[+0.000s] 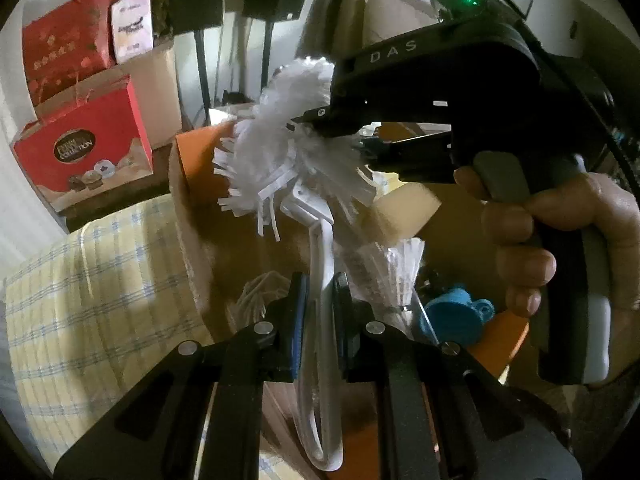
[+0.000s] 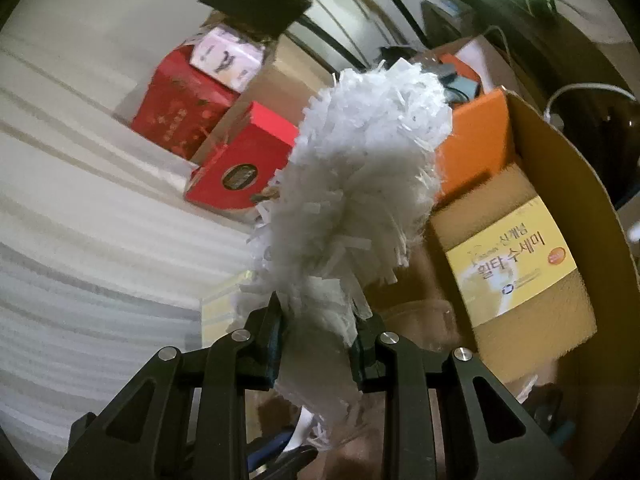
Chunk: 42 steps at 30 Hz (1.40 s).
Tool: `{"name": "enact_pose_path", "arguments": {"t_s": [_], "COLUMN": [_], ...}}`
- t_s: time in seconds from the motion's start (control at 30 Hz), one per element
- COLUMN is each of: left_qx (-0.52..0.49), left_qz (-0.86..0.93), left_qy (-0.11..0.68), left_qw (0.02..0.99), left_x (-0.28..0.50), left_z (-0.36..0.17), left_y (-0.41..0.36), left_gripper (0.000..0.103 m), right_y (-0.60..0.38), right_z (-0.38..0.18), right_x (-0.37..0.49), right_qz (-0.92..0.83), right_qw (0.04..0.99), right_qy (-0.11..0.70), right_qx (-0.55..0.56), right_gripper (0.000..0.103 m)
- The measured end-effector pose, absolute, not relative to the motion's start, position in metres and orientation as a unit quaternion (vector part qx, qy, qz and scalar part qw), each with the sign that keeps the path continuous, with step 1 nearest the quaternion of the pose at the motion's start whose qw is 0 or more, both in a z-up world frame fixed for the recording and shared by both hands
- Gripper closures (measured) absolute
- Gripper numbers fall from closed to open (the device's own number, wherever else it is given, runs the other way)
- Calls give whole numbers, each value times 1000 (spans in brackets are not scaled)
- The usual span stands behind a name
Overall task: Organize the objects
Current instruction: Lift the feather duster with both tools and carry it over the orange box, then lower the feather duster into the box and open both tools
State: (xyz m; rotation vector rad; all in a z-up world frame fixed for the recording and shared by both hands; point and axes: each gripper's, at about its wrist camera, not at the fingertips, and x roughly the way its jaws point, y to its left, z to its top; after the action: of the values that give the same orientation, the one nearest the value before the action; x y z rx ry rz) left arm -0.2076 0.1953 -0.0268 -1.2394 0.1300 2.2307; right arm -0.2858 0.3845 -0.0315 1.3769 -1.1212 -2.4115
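A white duster with a fluffy shredded head [image 1: 288, 136] and a white plastic handle [image 1: 326, 280] is held over an open cardboard box [image 1: 188, 216]. My left gripper [image 1: 322, 312] is shut on the handle. My right gripper [image 2: 318, 344] is shut on the lower part of the duster's fluffy head [image 2: 360, 168]. In the left wrist view the right gripper [image 1: 344, 128] comes in from the right, held by a hand [image 1: 560, 248], its fingertips buried in the fluff.
Inside the box lie a shuttlecock [image 1: 400, 272], a blue plastic piece [image 1: 456, 316] and a yellow scrubber pack [image 2: 516, 264]. Red gift boxes [image 1: 84, 144] stack at the back left. A checked yellow cloth [image 1: 100, 300] lies left of the box. An orange flap [image 2: 476, 140] stands behind.
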Motion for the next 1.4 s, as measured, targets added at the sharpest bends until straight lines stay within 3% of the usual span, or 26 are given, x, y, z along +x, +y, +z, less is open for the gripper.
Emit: {"name": "enact_pose_path", "arguments": {"t_s": [0.53, 0.6, 1.07, 1.13, 1.17, 1.2, 1.3, 1.4], "left_qx": [-499, -501, -481, -478, -474, -470, -460, -457], "left_qz": [808, 805, 822, 825, 829, 832, 839, 842], "left_qy": [97, 98, 52, 49, 49, 50, 54, 51], "left_qw": [297, 302, 300, 298, 294, 291, 285, 281], "left_x": [-195, -193, -191, -190, -191, -190, -188, -188], "left_z": [-61, -61, -42, -39, -37, -36, -33, -31], "left_y": [215, 216, 201, 200, 198, 196, 194, 191], "left_gripper": [90, 94, 93, 87, 82, 78, 74, 65], "right_y": [394, 391, 388, 390, 391, 393, 392, 393], "right_z": [-51, -56, -60, -62, -62, -61, -50, -36], "right_x": [-267, -265, -248, -248, -246, -244, -238, -232], "right_qz": [-788, -787, -793, -792, -791, -793, -806, -818], "right_qw": [41, 41, 43, 39, 29, 23, 24, 19], "right_qy": [-351, -349, -352, -360, -362, -363, -351, -342], "right_qx": [504, 507, 495, 492, 492, 489, 475, 463], "right_gripper": [77, 77, 76, 69, 57, 51, 50, 46]}}
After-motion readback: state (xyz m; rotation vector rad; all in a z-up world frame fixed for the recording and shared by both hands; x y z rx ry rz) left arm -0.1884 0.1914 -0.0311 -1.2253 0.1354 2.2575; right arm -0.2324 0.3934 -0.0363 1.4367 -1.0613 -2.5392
